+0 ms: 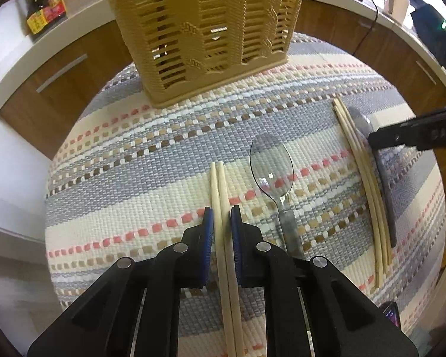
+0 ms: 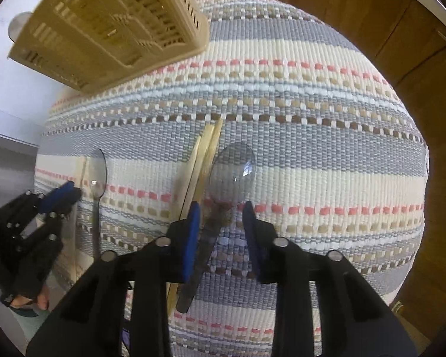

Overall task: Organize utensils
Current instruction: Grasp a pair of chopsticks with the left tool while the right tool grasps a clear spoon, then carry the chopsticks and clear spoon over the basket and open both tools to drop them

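Note:
My left gripper (image 1: 222, 217) is shut on a pair of pale chopsticks (image 1: 218, 184) that lie on the striped woven mat (image 1: 133, 178). Right of them lies a clear plastic spoon (image 1: 272, 163). Farther right lie a second chopstick pair (image 1: 362, 172) and a second spoon (image 1: 360, 122), with my right gripper over them. In the right wrist view my right gripper (image 2: 221, 211) is open, its pads on either side of that spoon's (image 2: 232, 169) dark handle. The second chopsticks (image 2: 205, 154) lie just left of it. A tan slotted utensil basket (image 1: 205, 29) stands at the mat's far side.
A soy sauce bottle (image 1: 43, 6) stands on the white counter at far left. Wooden cabinet fronts (image 1: 59, 89) run behind the mat. The basket also shows in the right wrist view (image 2: 110, 26), with the left gripper (image 2: 59, 196) beside the first spoon (image 2: 98, 175).

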`<state>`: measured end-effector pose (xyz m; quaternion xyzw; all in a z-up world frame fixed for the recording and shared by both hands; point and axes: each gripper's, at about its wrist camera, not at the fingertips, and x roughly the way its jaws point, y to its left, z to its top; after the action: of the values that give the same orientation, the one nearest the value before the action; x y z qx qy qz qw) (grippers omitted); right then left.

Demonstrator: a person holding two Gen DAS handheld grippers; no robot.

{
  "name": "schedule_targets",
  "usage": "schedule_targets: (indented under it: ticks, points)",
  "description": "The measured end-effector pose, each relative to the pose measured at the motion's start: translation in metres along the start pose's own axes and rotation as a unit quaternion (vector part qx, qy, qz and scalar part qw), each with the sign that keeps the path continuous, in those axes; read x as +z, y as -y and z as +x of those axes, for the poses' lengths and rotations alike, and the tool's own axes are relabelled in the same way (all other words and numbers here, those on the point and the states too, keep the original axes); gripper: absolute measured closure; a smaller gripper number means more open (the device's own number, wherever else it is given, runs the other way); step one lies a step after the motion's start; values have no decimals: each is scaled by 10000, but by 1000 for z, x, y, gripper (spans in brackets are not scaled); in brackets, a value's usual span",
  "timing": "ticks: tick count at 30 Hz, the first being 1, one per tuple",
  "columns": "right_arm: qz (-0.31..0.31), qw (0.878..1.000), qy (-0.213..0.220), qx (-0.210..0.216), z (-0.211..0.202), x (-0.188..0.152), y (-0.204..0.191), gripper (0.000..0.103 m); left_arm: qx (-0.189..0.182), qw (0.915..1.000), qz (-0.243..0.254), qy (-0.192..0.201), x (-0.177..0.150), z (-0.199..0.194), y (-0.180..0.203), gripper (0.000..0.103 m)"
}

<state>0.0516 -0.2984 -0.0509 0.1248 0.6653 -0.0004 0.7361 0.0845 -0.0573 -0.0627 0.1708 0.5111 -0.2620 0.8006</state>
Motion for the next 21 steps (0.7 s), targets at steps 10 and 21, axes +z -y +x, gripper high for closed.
schedule_targets:
  ticks: [10, 21]
  points:
    - [-238, 9967, -54, -772, 8, -3, -32, 88, -198, 9985, -273, 425, 3, -15, -25, 93]
    - [-724, 9952, 265, -603, 0, -30, -56, 94, -302, 9907, -588, 1192, 0, -59, -36, 93]
